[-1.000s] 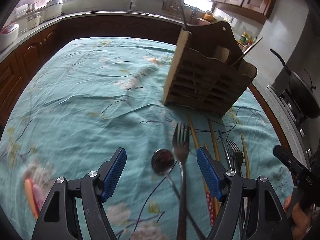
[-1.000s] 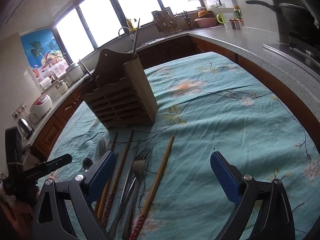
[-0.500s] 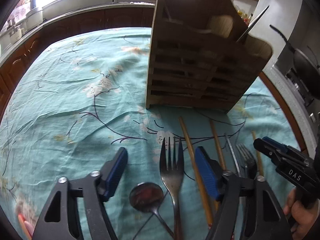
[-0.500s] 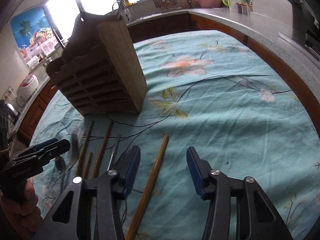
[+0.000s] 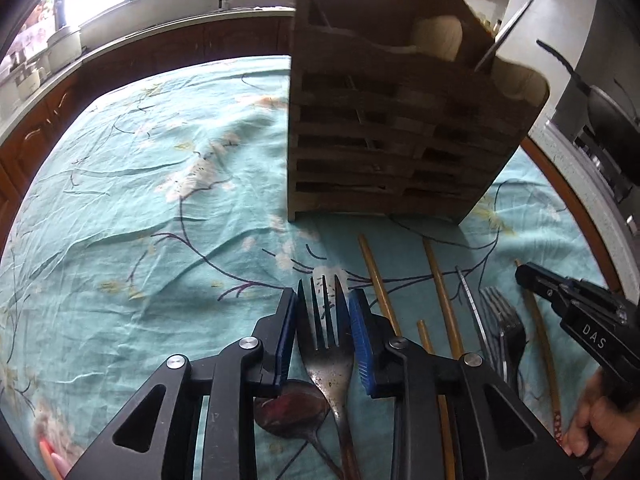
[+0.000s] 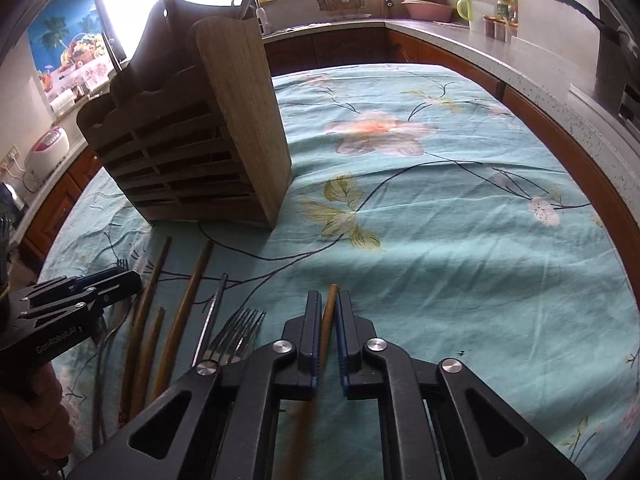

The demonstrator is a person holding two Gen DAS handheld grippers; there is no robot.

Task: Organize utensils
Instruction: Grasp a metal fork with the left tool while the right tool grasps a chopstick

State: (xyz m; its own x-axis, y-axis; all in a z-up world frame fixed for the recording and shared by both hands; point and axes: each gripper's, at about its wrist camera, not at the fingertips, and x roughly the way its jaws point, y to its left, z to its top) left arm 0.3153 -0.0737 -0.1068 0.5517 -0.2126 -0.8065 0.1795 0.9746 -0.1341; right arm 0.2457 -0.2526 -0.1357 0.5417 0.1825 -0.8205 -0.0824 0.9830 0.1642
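The tabletop's teal floral cloth fills both views, and the wooden utensil caddy now looms larger at upper centre than half a second ago. The left tool, wide apart earlier, is now clamped on the fork at lower centre. The right tool has likewise closed on a wooden chopstick. Spare chopsticks lie left.

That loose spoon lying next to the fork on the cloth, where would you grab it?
Probably by the thin handle, from above, fingers either side of it. The dark metal spoon lies flat on the teal floral tablecloth; its bowl is wide and sits half under the left gripper, beside the tarnished fork.
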